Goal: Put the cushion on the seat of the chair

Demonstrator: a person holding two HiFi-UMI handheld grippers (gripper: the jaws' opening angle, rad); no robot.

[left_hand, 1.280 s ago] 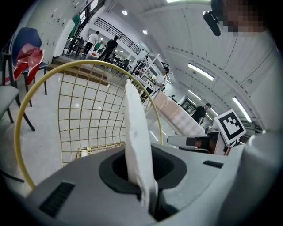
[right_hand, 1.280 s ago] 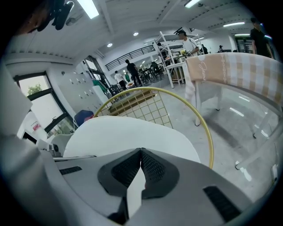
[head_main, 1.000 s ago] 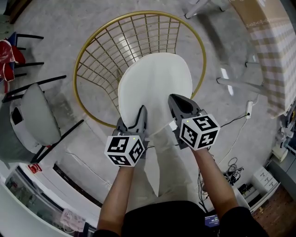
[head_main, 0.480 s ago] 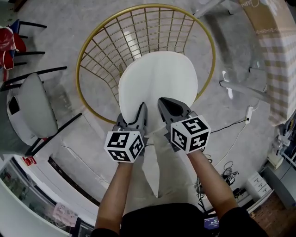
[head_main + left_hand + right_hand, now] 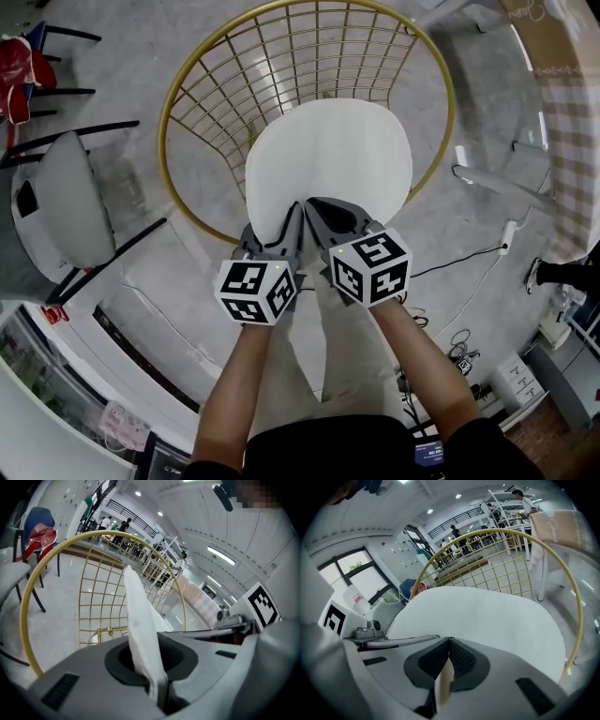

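cushion held over the chair

the left hand-held gripper [image 5: 292, 214] is clenched on the near edge of the white cushion [image 5: 328, 155]. the cushion is held up over the round gold wire chair [image 5: 244, 84]. just beside the left one, the right hand-held gripper [image 5: 315, 206] sits at the same edge, its jaws pressed together.

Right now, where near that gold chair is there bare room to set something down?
Bare floor lies between the gold chair and the grey chair, and on its right, up to the cable. The wire grid beyond the cushion is uncovered. It is crowded at the cushion's near edge, where the left claw and right claw sit together.
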